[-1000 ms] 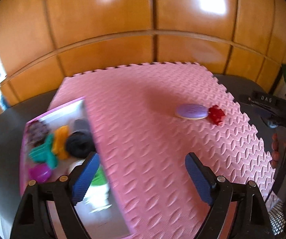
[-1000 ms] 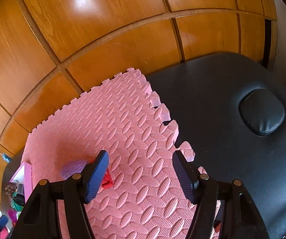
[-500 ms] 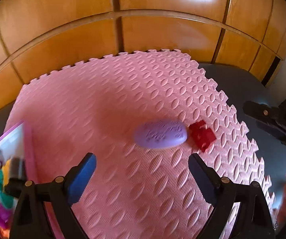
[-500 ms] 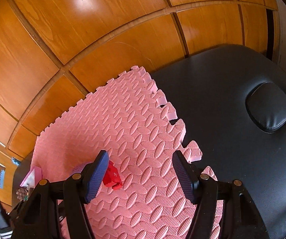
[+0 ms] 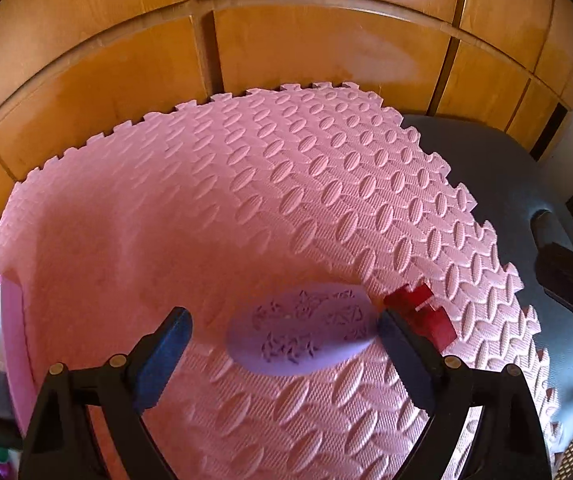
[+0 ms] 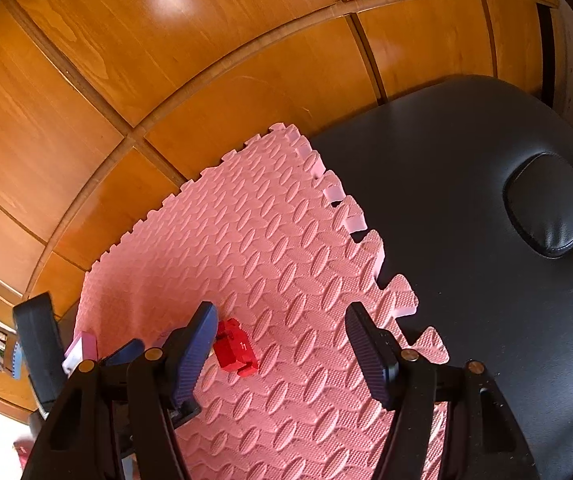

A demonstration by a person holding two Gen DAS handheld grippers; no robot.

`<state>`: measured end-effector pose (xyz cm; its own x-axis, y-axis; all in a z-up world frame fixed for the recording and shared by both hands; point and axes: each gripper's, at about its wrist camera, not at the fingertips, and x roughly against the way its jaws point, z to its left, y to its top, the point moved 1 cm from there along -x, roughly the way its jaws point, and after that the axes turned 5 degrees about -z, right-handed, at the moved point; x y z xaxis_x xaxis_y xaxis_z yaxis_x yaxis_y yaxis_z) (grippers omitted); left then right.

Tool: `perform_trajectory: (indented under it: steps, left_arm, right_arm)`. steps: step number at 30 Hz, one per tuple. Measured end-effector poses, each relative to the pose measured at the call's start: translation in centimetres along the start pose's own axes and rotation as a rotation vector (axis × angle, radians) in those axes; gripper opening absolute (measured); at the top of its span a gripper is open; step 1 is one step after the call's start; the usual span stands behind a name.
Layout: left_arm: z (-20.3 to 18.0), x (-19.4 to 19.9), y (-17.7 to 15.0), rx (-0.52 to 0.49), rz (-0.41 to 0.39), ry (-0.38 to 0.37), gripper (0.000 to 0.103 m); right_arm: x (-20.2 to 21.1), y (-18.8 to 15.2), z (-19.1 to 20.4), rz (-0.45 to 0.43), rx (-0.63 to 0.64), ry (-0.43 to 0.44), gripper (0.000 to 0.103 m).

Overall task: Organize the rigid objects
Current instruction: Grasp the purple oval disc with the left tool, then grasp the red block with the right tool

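Note:
A purple oval piece with an embossed pattern (image 5: 302, 332) lies on the pink foam mat (image 5: 246, 200). My left gripper (image 5: 282, 344) is open and low around it: the right finger (image 5: 406, 356) stands at the oval's right end, and a gap separates the left finger (image 5: 162, 360) from it. A red block (image 5: 426, 312) lies just behind that right finger. In the right wrist view the red block (image 6: 236, 350) rests on the mat beside the left finger (image 6: 194, 344) of my open right gripper (image 6: 282, 352), untouched.
A pink box (image 5: 10, 340) holding several toys sits at the mat's left edge. Wooden wall panels (image 6: 166, 80) rise behind the mat. To the right is a black padded table (image 6: 466, 280) with a round cushion (image 6: 550, 204). Part of the right gripper's body (image 5: 566, 280) shows at the right.
My left gripper swung right from the pink box to the purple oval, came down around it, and its jaws widened. The right gripper stayed in place, tilting slightly.

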<state>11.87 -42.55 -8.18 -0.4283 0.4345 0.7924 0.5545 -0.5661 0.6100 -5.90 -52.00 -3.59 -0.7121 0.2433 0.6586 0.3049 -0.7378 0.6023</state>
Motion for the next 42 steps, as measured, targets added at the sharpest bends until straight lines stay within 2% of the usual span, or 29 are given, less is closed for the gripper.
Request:
perform_trajectory:
  steps: [3, 4, 6, 8, 14, 19, 22, 31, 40, 42]
  left_arm:
    - [0.2, -1.3, -0.2, 0.027, 0.029, -0.01, 0.093]
    - [0.3, -1.0, -0.3, 0.022, 0.0, -0.002, 0.081]
    - [0.3, -0.6, -0.7, 0.008, -0.021, 0.026, 0.077]
    - [0.9, 0.1, -1.4, 0.041, -0.033, 0.001, 0.076]
    - [1.8, 2.9, -5.1, 0.09, -0.042, 0.014, 0.077]
    - [2.3, 5.8, -8.9, 0.106, -0.069, 0.023, 0.076]
    - [2.3, 6.4, -10.6, 0.078, -0.11, 0.038, 0.077]
    - [2.2, 6.1, -10.7, 0.067, -0.126, 0.039, 0.077]
    - [2.1, 6.2, -10.8, 0.064, -0.132, 0.046, 0.078]
    - [2.1, 6.2, -10.8, 0.066, -0.132, 0.043, 0.078]
  right_arm:
    - [-0.2, -0.2, 0.1, 0.01, 0.003, -0.001, 0.067]
    - [-0.3, -0.2, 0.0, 0.013, 0.005, -0.004, 0.067]
    - [-0.4, -0.3, 0.1, 0.012, 0.009, -0.004, 0.067]
    - [-0.4, -0.3, 0.1, 0.008, 0.017, -0.008, 0.067]
    - [-0.8, -0.5, 0.0, 0.024, 0.021, -0.01, 0.067]
    - [-1.4, -0.9, 0.3, 0.051, 0.035, 0.007, 0.067]
    - [-1.8, -1.5, 1.0, 0.063, 0.072, 0.018, 0.067]
    - [-3.2, -3.6, 4.1, 0.096, 0.254, 0.053, 0.067]
    - [-5.6, -3.5, 6.9, 0.11, 0.408, -0.014, 0.067]
    - [-7.1, -3.8, 7.5, 0.157, 0.457, -0.041, 0.051]
